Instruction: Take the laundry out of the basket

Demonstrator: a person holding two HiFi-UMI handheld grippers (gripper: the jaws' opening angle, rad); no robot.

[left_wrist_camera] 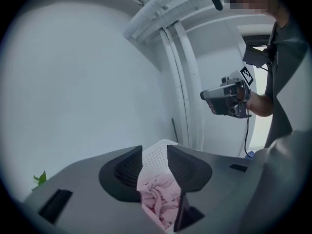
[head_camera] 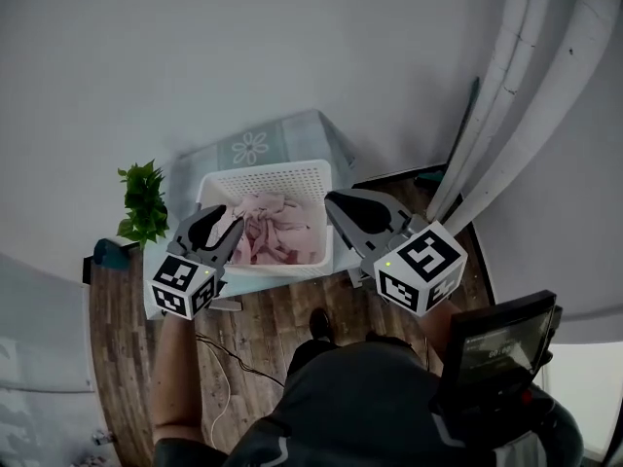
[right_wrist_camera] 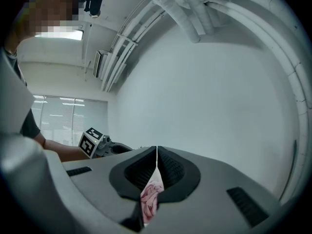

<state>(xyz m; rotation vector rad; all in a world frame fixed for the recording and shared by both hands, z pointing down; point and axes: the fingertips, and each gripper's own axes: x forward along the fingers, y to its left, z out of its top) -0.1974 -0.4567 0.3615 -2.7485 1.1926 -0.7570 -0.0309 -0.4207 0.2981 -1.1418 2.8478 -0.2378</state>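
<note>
- The only print is the black-and-white square markers (head_camera: 421,258) on the gripper cubes. A pale flower motif (head_camera: 251,147) shows on the grey-green tablecloth. The dark screen (head_camera: 501,343) at lower right is too dim to read.
- The white perforated plastic basket (head_camera: 268,178) stands on that cloth with the crumpled pink laundry (head_camera: 277,232) inside. Its near-left corner is hidden behind the left gripper (left_wrist_camera: 155,152).
- The left gripper's jaws stand narrowly apart and grip nothing. Basket and laundry show through the gap, beyond the jaws.
- The right gripper (right_wrist_camera: 156,152) hangs over the basket's right edge, jaws together at the tips and empty.
</note>
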